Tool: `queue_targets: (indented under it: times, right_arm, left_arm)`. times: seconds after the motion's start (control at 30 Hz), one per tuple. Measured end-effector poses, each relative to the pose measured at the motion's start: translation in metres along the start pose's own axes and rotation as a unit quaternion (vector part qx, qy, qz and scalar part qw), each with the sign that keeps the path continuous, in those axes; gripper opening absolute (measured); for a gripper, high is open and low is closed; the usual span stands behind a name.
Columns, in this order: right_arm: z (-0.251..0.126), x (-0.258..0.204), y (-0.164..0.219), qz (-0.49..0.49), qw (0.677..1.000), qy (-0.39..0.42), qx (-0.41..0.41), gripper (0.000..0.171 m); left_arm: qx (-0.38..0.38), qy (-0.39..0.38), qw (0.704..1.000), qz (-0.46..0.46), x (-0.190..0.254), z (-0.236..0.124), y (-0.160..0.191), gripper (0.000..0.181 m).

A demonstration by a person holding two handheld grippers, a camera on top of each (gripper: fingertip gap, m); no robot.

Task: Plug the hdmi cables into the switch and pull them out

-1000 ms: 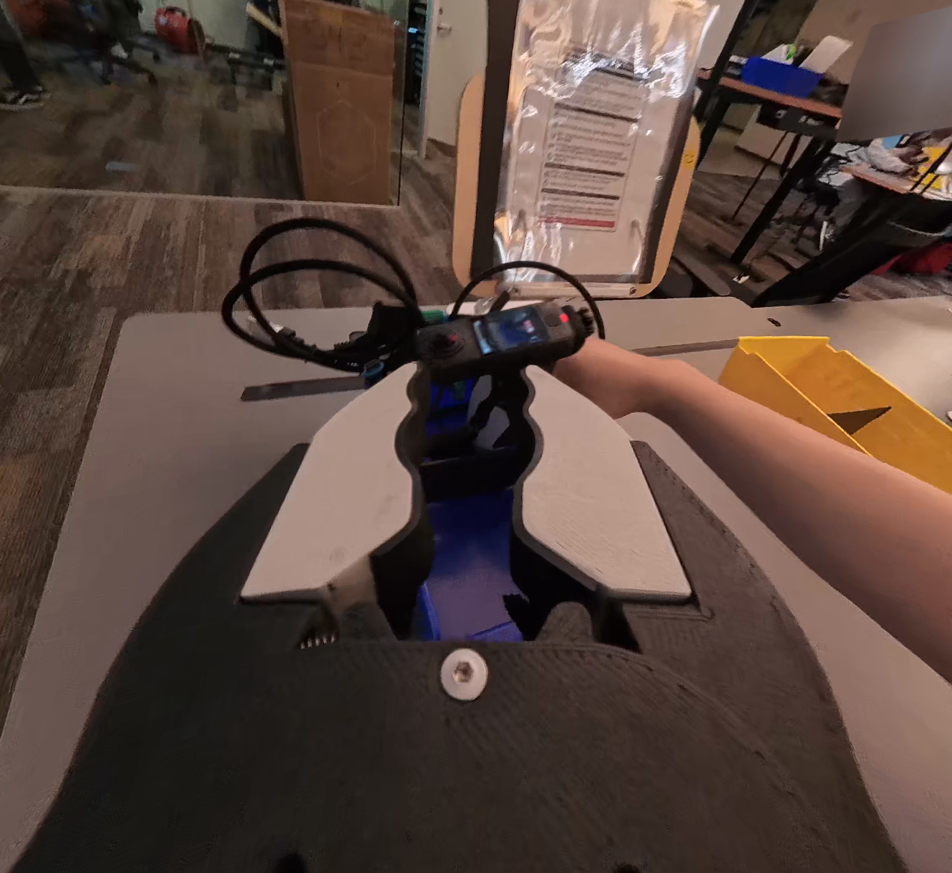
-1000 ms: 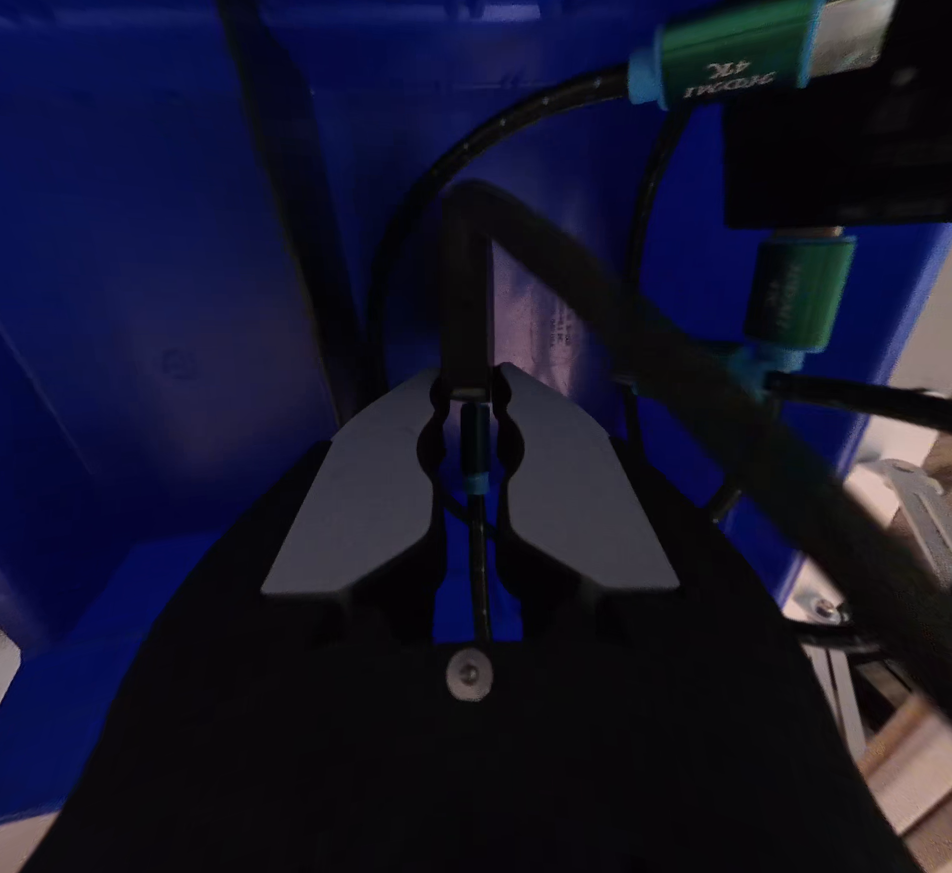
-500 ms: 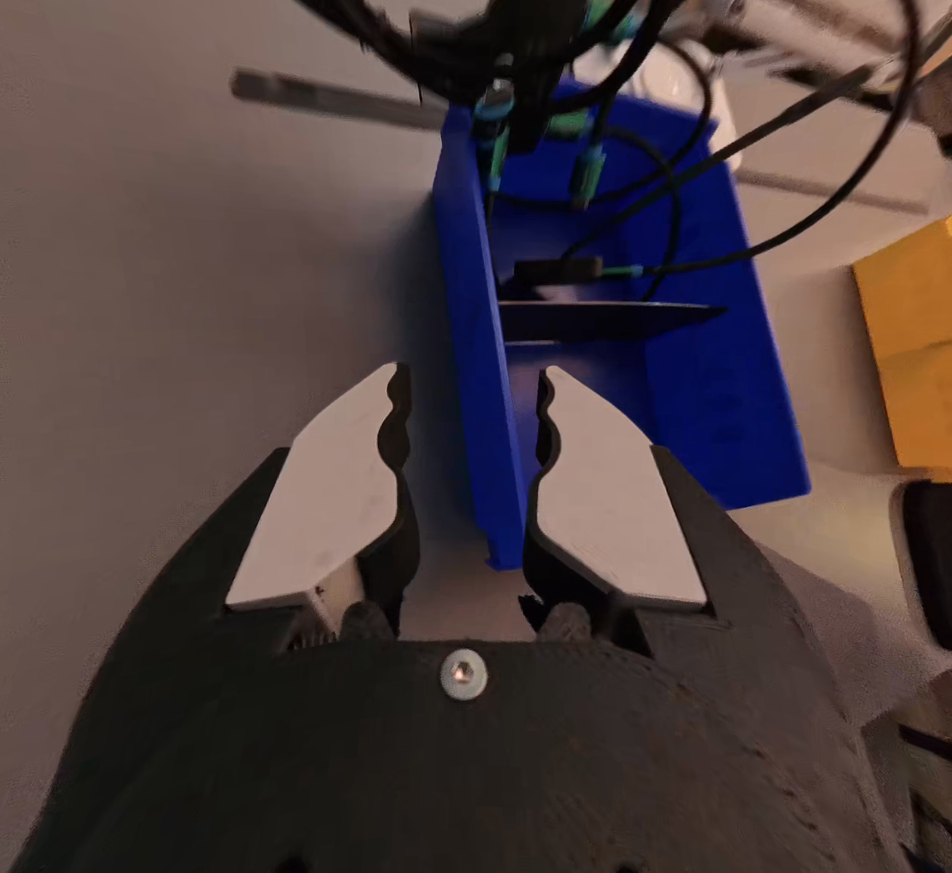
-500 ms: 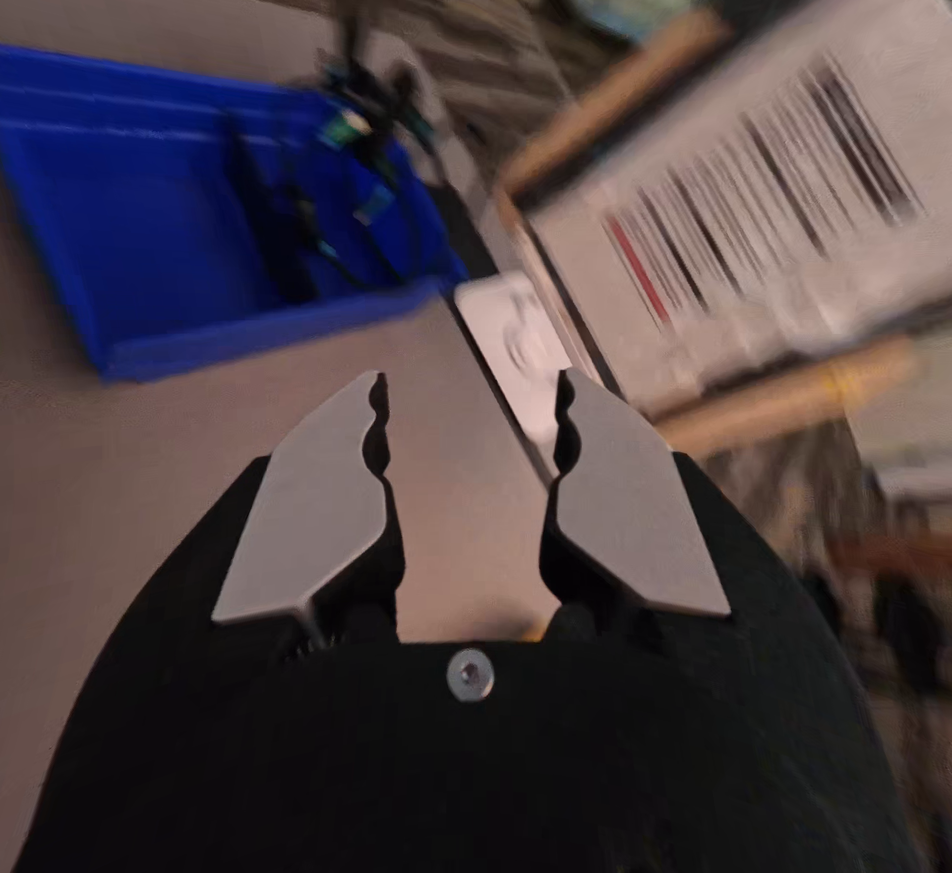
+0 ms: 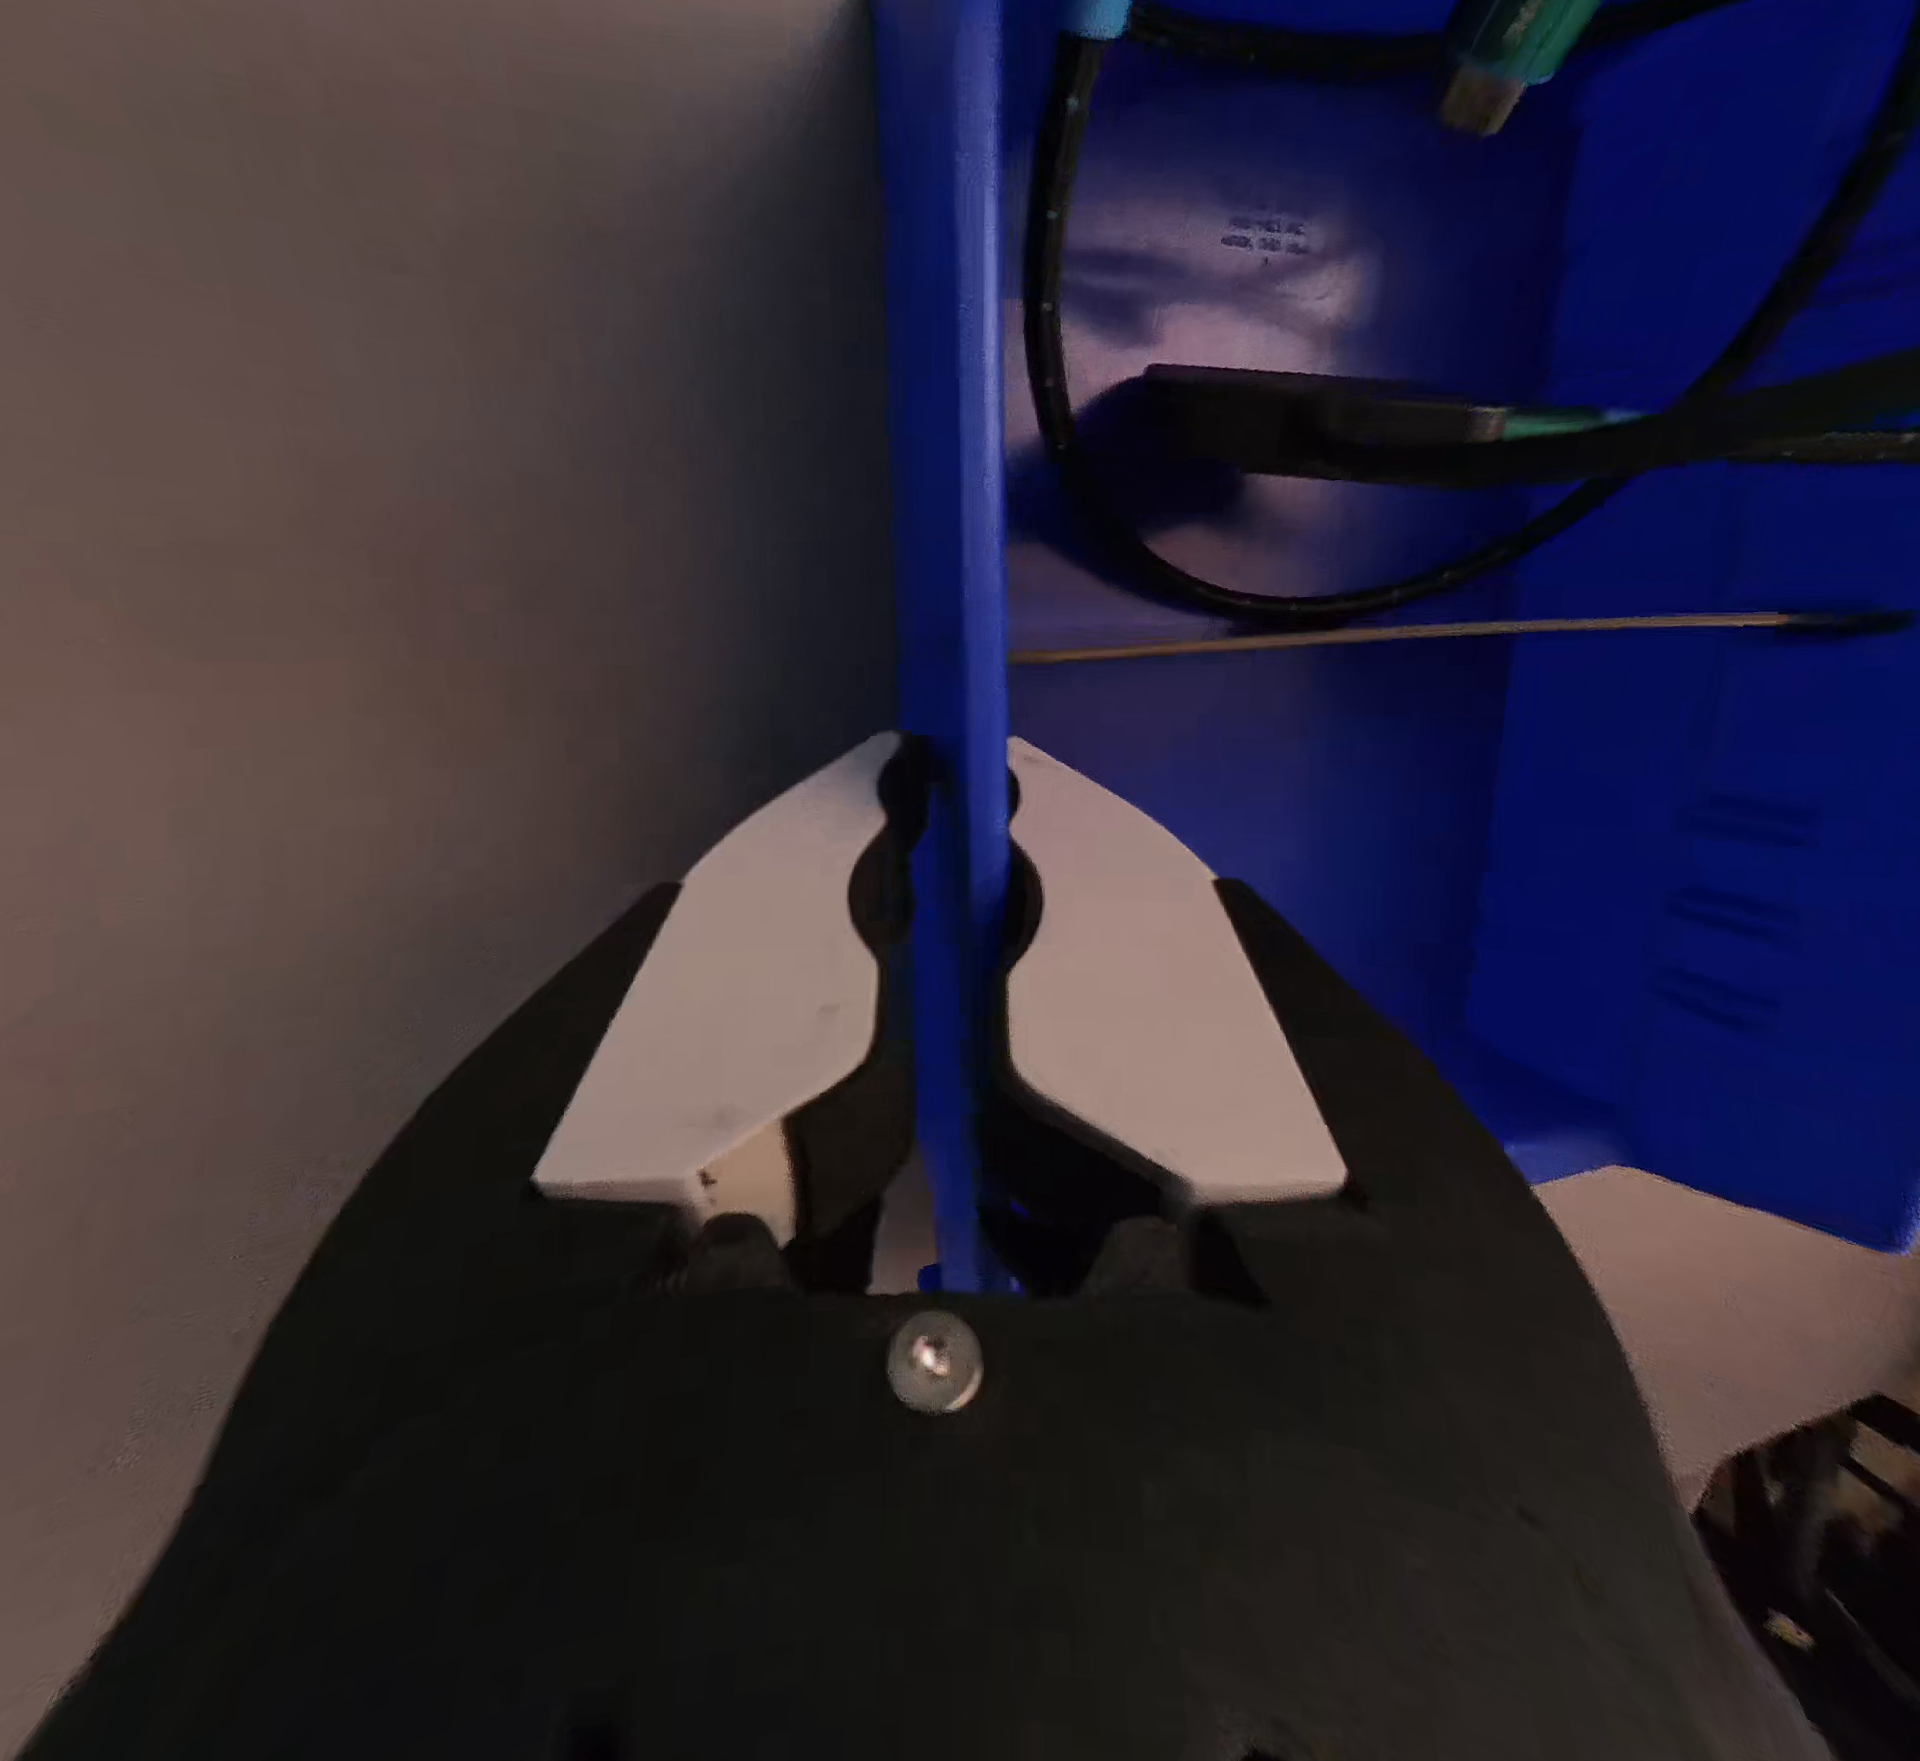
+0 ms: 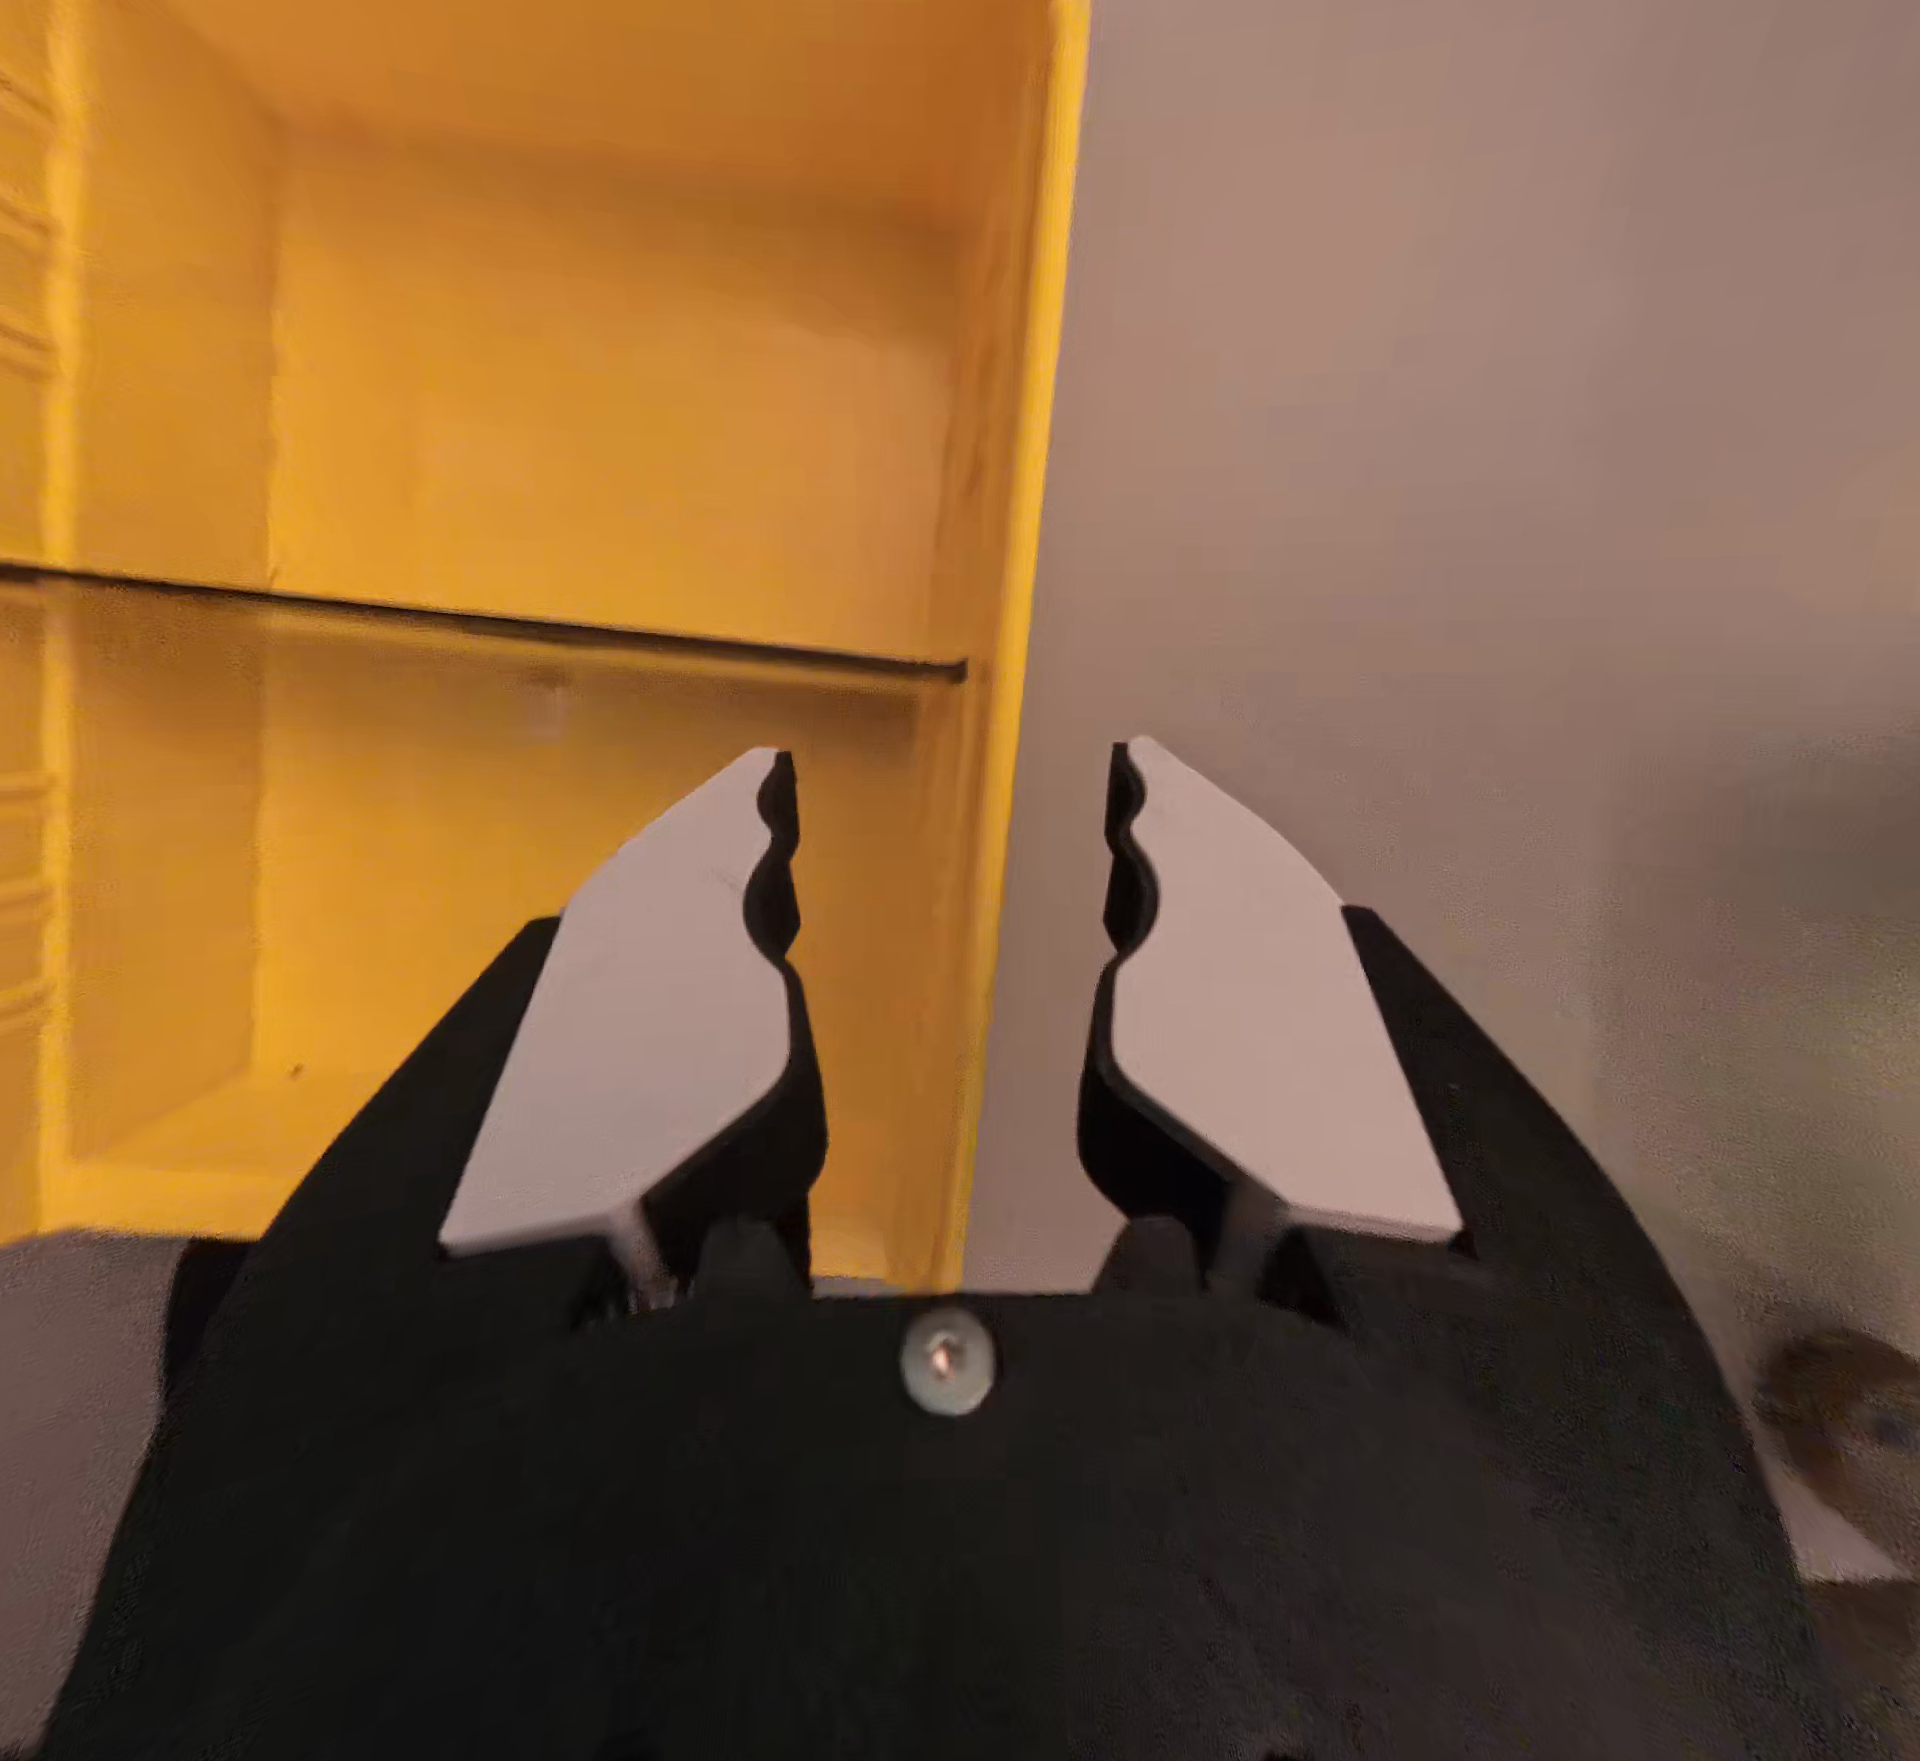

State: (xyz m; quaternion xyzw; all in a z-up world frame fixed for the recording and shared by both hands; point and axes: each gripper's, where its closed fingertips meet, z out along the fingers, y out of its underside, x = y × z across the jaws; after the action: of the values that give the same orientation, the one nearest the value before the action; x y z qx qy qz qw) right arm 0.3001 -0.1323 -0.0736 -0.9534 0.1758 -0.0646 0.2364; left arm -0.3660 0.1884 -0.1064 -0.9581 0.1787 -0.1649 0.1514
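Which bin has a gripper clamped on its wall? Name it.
The blue bin: the left gripper is shut on its side wall. The right gripper hangs open astride the yellow bin wall.

Grey table (image 5: 416, 464) — blue bin (image 5: 1662, 880), yellow bin (image 6: 520, 361) on it.

A workbench setting: blue bin (image 5: 1662, 776) and yellow bin (image 6: 520, 309) on a grey tabletop (image 5: 416, 464).

Blue bin (image 5: 951, 361) on grey table (image 5: 416, 464). Yellow bin (image 6: 520, 309), thin divider (image 6: 468, 615) across it, on table.
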Motion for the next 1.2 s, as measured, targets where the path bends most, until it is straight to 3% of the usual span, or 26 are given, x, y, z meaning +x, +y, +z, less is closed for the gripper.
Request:
queue_targets:
  times: [0.1, 0.17, 0.2, 0.63, 1.03, 1.2]
  right_arm:
    - [0.032, 0.003, 0.033, 0.017, 0.996, -0.035, -0.077, 0.048]
    - [0.038, -0.004, 0.045, 0.023, 0.991, -0.082, -0.101, 0.018]
    - [0.037, -0.01, 0.045, 0.036, 0.988, -0.114, -0.098, 0.011]
    - [0.034, 0.004, 0.051, 0.028, 0.989, -0.085, -0.116, 0.008]
    - [0.035, 0.002, 0.05, 0.014, 0.991, -0.068, -0.118, 0.008]
    - [0.027, 0.011, 0.039, 0.05, 0.995, -0.033, -0.085, 0.025]
  left_arm:
    - [-0.006, -0.028, 1.0, 0.007, -0.003, 0.001, -0.001, 0.006]
    - [-0.007, -0.04, 0.999, 0.012, -0.005, 0.0, -0.001, 0.005]
    - [-0.007, -0.039, 0.999, 0.005, -0.006, 0.0, -0.001, 0.006]
    - [0.012, -0.041, 0.998, -0.052, -0.048, -0.019, 0.012, 0.007]
    - [0.024, -0.032, 0.996, -0.074, -0.057, -0.024, 0.016, 0.008]
    - [0.037, -0.031, 0.994, -0.093, -0.057, -0.034, 0.014, 0.012]
